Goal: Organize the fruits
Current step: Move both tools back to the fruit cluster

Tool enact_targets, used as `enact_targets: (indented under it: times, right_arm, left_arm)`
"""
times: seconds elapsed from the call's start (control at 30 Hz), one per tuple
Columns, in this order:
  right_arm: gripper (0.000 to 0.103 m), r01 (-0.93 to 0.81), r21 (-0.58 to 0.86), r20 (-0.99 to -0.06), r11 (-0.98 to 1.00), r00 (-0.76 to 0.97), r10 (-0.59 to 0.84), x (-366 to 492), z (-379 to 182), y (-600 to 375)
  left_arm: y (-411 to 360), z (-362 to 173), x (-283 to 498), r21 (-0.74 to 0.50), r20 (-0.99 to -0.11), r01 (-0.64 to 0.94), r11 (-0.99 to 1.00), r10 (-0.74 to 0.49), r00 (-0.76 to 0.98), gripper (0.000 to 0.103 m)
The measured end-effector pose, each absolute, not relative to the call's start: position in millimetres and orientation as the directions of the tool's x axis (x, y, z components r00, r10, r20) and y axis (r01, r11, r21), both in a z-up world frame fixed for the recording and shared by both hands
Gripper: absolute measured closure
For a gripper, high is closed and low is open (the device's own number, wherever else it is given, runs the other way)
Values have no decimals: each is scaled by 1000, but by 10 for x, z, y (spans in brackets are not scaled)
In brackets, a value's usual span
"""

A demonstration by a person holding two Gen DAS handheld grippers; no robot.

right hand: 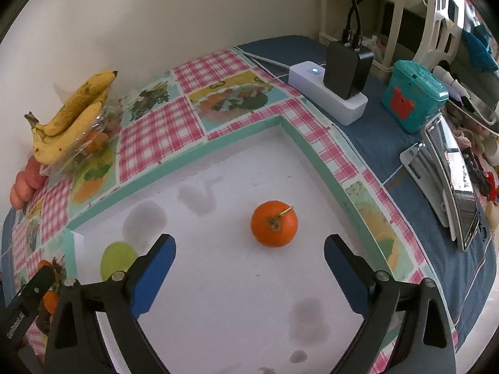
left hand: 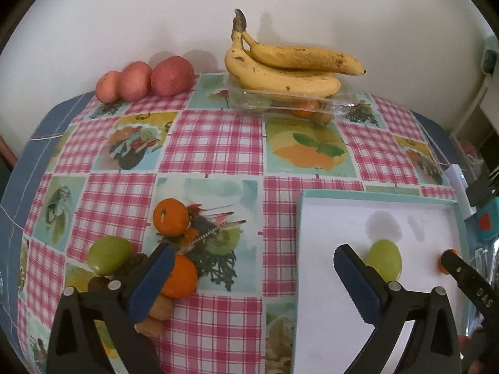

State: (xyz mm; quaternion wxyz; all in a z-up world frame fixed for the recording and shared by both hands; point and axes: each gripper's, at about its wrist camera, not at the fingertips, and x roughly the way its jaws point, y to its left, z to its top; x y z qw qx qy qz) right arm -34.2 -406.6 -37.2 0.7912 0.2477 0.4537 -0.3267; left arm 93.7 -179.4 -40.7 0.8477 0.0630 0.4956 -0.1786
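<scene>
The table (left hand: 218,143) wears a cloth of pink check and fruit pictures, and it stands against a pale wall. On its right side lies a shallow white tray (right hand: 237,296) with a teal rim. At the back of the table, by the wall, a bunch of bananas (left hand: 290,68) rests on a clear plastic box (left hand: 280,101) that has orange fruit inside. Left of that box, three red apples (left hand: 146,82) sit in a row along the wall.

The left tool (left hand: 254,257) hangs over the tray's left edge with its jaws wide apart and nothing between them. The right tool (right hand: 249,246) is over the tray, jaws likewise wide and bare.

Inside the tray an orange (right hand: 274,223) stands just ahead of the right tool, stalk upward. A green fruit (right hand: 118,260) lies near the tray's left wall, well apart from the orange. On the cloth left of the tray sit two more oranges (left hand: 171,216), one behind the other, another green fruit (left hand: 109,255) beside them, and some small brown fruits (left hand: 159,311) partly hidden by the left tool's finger.

Off the cloth to the right stand a white power strip (right hand: 327,93) with a black plug, a teal box (right hand: 414,104) and a phone (right hand: 452,180) on a stand.
</scene>
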Motion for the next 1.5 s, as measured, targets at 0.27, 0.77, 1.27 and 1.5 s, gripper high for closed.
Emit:
enact_targets:
  times: [0.27, 0.77, 1.27, 1.5]
  right_arm:
    - [7, 698, 181, -860, 693, 455, -233, -377, -256, -3864]
    - [7, 589, 152, -866, 794, 466, -180, -291, -119, -3202]
    - [7, 409, 187, -858, 893, 511, -55, 53, -67, -2440]
    - [7, 302, 227, -853, 926, 521, 39, 266, -89, -1923]
  left_arm:
    - [-1621, -288, 854, -41, -837, 390, 920, -245, 490, 0]
    - [-840, -310, 762, -52, -878, 241, 969, -160, 452, 0]
    - [524, -147, 1011, -45, -858, -67, 997, -5, 514, 0]
    - [915, -46, 1026, -128, -837, -157, 979, -22, 547, 0]
